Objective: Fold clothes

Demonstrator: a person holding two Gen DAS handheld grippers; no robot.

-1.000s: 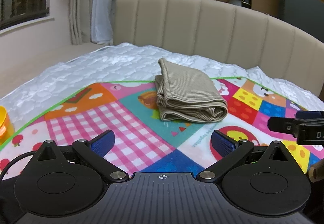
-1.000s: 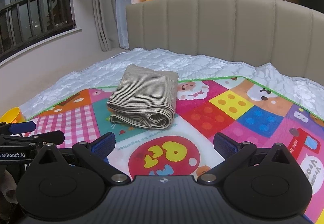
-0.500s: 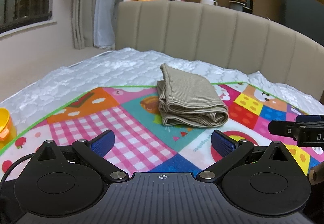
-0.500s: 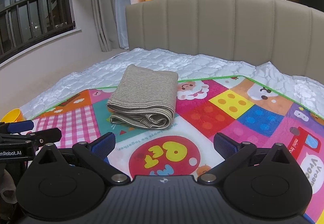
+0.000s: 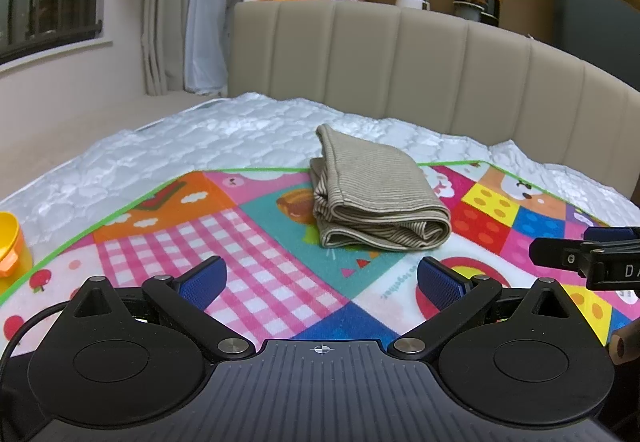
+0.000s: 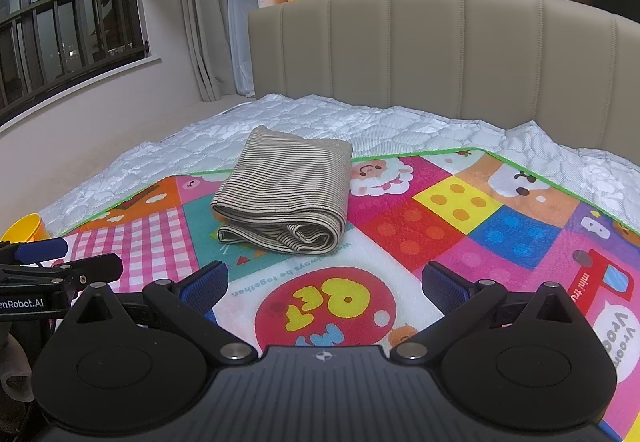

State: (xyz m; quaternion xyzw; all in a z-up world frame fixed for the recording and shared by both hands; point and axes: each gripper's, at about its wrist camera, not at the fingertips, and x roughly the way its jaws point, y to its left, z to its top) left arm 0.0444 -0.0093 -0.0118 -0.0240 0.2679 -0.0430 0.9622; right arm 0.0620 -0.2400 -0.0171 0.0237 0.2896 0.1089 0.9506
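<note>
striped beige cloth point(image 5: 376, 198) lies folded into a thick bundle at mid-frame in both wrist views, its far end hanging over the green edge of the colourful play mat point(image 5: 256, 262) onto the white quilted bed cover point(image 5: 224, 134). only the near rolled edge shows its layers; how many folds it holds is hard to make out. a yellow cup point(image 5: 12, 250) is cut off at the left edge. the left gripper point(image 5: 322, 280) has its jaws wide apart, low in the frame, well short of the cloth and holding nothing. the right gripper point(image 6: 325, 282) likewise has its jaws spread and bare, with the cloth ahead, slightly left of centre. each gripper shows only partly at the other view's side edge.
</note>
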